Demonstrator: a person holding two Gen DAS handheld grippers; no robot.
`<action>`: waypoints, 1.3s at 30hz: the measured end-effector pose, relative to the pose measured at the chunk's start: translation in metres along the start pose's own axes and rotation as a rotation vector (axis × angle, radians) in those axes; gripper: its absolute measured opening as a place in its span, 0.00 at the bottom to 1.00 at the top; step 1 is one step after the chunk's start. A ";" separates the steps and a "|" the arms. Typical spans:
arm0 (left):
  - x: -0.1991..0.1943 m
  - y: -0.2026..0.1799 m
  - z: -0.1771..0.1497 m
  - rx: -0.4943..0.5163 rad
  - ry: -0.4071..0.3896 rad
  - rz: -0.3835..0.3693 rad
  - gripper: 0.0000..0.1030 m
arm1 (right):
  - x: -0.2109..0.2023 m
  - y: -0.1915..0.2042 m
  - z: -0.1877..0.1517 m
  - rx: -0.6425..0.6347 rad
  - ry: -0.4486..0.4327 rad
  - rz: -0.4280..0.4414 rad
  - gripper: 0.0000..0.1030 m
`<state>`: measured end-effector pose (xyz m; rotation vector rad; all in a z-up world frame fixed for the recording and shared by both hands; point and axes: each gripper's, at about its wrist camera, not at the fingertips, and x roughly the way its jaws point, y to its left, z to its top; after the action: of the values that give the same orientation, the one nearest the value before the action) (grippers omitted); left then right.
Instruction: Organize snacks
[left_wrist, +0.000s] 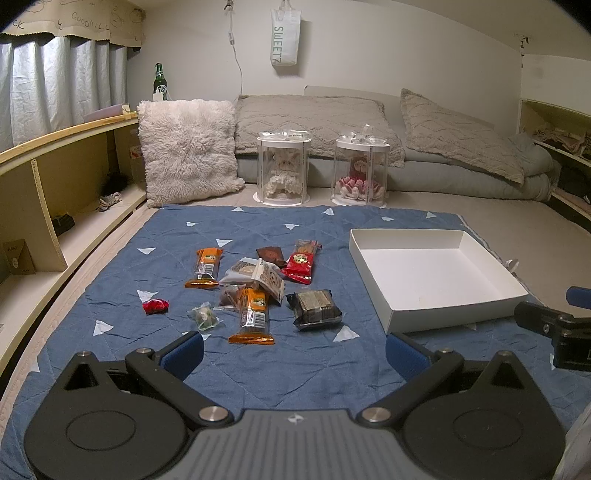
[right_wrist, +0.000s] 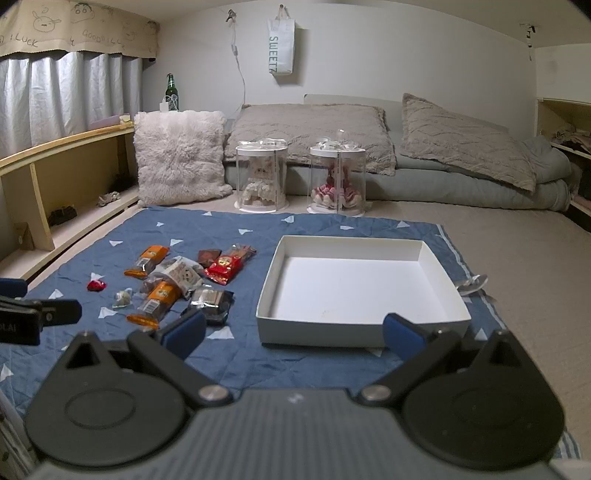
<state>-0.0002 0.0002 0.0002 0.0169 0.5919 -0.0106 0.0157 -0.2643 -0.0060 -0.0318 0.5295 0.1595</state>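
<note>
Snacks (left_wrist: 255, 284) — we see them heaped left of the white box (left_wrist: 436, 273), labels too small to read | quilt (left_wrist: 295, 365) bare before both grippers | left gripper (left_wrist: 294, 352) spread wide, holding nothing | right gripper (right_wrist: 294, 332) likewise — its right finger overlaps the box's near wall

"SWEET" is printed down the white tote bag (right_wrist: 280, 46) hung far ahead of the tongs; "GOOD LUCK" is scrawled on the curtain valance (right_wrist: 79, 31), ahead-left.
</note>
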 end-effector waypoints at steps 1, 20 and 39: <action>0.000 0.000 0.000 0.000 0.000 0.000 1.00 | 0.000 0.001 0.000 0.000 0.000 0.000 1.00; 0.000 0.000 0.000 0.000 0.001 0.000 1.00 | 0.002 0.003 0.000 -0.004 0.003 -0.002 1.00; 0.000 0.000 0.000 -0.002 0.001 -0.001 1.00 | 0.002 0.005 -0.003 -0.008 0.008 0.000 1.00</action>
<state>-0.0002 0.0003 0.0002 0.0151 0.5929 -0.0108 0.0153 -0.2590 -0.0093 -0.0399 0.5369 0.1614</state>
